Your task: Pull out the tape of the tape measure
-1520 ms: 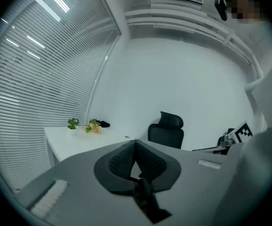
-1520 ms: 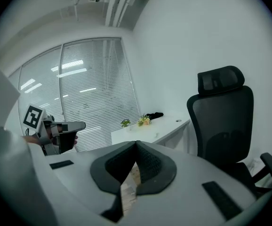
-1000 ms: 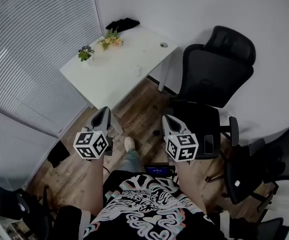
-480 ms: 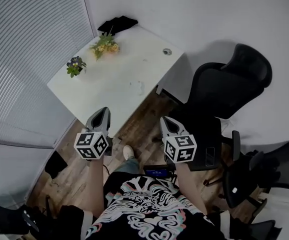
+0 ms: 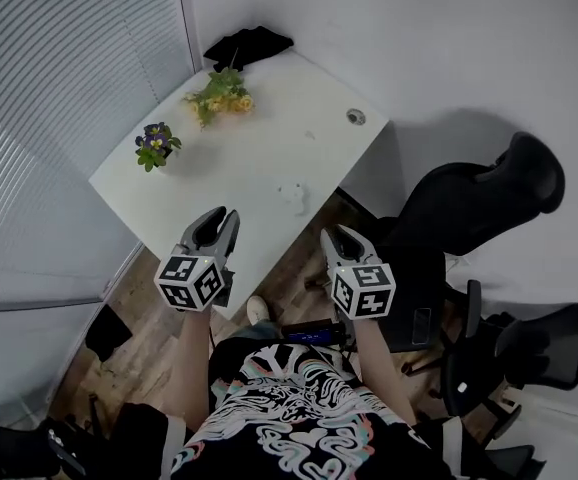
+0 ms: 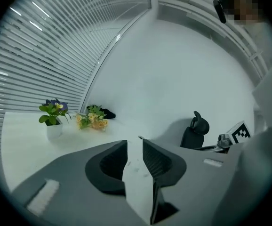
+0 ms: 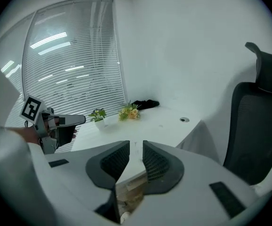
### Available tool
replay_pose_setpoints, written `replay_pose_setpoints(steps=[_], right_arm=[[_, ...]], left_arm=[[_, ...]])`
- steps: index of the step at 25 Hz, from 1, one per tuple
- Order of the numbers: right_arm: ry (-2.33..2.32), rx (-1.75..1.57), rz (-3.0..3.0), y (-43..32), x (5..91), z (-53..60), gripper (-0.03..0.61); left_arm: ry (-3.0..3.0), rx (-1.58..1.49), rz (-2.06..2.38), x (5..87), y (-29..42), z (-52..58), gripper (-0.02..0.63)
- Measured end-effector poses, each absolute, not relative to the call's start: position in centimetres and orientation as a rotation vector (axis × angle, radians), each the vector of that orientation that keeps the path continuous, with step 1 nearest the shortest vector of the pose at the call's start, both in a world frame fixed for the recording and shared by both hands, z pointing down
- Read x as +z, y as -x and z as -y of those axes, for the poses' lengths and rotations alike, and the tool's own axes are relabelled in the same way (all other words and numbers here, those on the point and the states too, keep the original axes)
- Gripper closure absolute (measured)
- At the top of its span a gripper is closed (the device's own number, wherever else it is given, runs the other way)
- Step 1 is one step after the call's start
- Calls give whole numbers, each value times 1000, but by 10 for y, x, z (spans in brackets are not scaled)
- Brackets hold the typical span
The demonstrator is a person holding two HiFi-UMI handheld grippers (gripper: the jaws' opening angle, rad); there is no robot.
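Both the left gripper point(image 5: 223, 214) and the right gripper point(image 5: 341, 234) have just been opening; their jaws stand spread, with nothing between them. The left hangs over the white table's point(image 5: 259, 138) near edge, the right just off it. Ahead lies one small pale thing point(image 5: 291, 194), too small to tell whether it is the tape measure. Farther on are two flower bunches point(image 5: 155, 144) and one dark cloth point(image 5: 247, 45). At least two black chairs point(image 5: 474, 203) crowd the right.
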State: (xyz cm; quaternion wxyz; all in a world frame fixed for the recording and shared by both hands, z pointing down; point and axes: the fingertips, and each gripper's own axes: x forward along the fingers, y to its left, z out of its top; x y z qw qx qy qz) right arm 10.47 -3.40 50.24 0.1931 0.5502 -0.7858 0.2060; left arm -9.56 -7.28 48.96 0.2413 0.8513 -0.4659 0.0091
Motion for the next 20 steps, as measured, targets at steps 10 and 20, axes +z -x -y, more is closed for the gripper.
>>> replay_pose_setpoints(steps=[10,20], right_arm=[[-1516,561,2176,-99,500,47,489],[-1471,577,2216,-93,516,75,488]], left_arm=[[-2354,8,1221,489,88,87,509],[-2382,86,1185,496,77,102,511]])
